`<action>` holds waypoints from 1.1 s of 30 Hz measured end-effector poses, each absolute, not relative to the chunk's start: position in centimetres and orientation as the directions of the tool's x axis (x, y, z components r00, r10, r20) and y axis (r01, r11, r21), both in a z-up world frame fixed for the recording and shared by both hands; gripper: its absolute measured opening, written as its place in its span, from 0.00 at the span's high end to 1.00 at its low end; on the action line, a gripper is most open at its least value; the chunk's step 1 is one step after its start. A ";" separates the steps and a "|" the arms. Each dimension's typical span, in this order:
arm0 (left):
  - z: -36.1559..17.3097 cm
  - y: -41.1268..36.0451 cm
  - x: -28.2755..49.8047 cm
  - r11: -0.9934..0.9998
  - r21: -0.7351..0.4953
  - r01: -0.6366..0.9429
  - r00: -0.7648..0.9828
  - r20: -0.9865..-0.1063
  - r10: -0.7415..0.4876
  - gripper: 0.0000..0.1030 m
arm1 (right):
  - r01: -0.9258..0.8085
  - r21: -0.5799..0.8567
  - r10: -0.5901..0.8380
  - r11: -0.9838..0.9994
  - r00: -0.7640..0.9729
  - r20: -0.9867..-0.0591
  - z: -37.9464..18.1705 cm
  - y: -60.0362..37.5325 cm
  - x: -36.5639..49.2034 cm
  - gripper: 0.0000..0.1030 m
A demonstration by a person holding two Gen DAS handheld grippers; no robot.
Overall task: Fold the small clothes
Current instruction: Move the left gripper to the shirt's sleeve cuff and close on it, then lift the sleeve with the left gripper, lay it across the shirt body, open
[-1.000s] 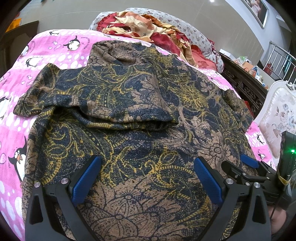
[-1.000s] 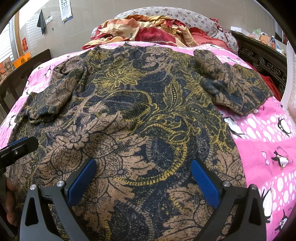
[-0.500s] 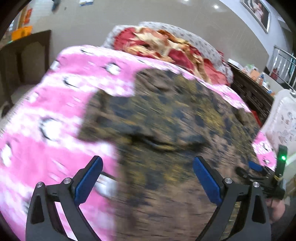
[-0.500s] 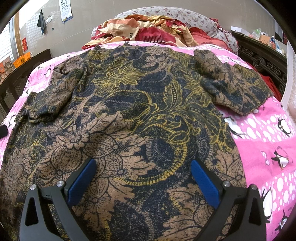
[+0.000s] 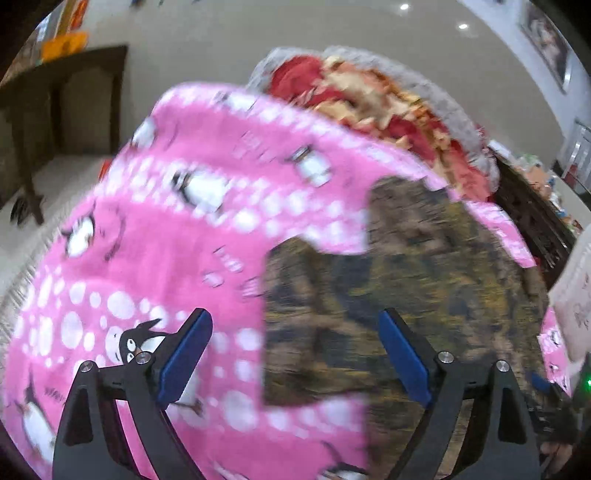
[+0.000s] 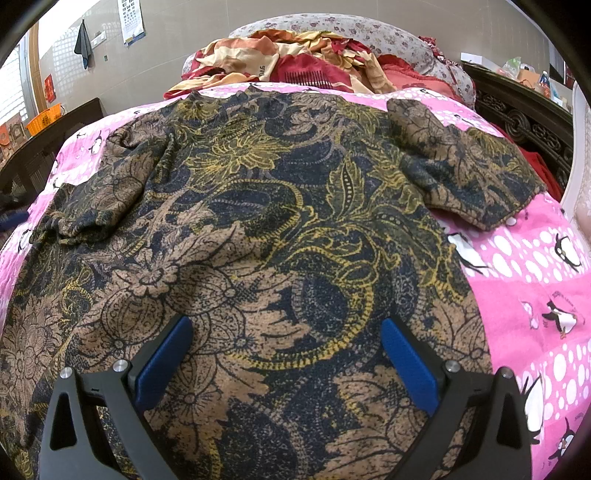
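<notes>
Left gripper (image 5: 295, 354) swung aside, shirt (image 5: 406, 288) beneath right finger

A big pink blanket with white dots and penguins (image 6: 524, 266) covers the bed. Behind the blanket sits a heap of red and cream bedding (image 6: 295, 55) against a flowered grey pillow (image 6: 369, 31). Right of the blanket stands a dark carved wooden headboard (image 6: 524, 122) — left of it, an orange basket (image 6: 44, 118).
</notes>
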State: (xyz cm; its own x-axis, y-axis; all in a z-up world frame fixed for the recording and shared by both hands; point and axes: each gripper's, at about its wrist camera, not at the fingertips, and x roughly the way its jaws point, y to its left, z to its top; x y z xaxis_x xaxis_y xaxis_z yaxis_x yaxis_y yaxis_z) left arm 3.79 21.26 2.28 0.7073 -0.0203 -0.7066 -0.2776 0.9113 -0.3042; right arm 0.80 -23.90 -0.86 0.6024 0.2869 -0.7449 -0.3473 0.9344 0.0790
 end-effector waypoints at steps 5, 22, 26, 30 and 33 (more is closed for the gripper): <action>0.9 20.4 5.6 0.882 -0.439 -0.172 0.696 -0.688 -0.207 0.28 | -0.347 0.079 0.286 0.935 0.602 -0.745 -0.8 -23.9 0.8 0.00; 0.0 22.9 6.7 0.634 -0.754 -0.173 0.710 -0.542 -0.450 0.53 | -0.347 0.079 0.286 0.935 0.602 -0.745 -0.9 -23.9 0.8 0.00; 0.2 23.8 7.3 0.646 -0.733 -0.214 0.728 -0.561 -0.394 0.80 | -0.347 0.080 0.287 0.935 0.601 -0.746 -0.9 -23.9 0.8 0.00; 0.6 23.3 7.1 0.746 -0.611 -0.266 0.707 -0.649 -0.279 1.00 | -0.347 0.082 0.288 0.934 0.600 -0.746 -0.8 -23.9 0.8 0.00; 1.8 23.4 5.7 0.799 -0.530 -0.283 0.727 -0.663 -0.182 1.00 | -0.347 0.081 0.288 0.934 0.600 -0.746 -0.8 -23.9 0.8 0.00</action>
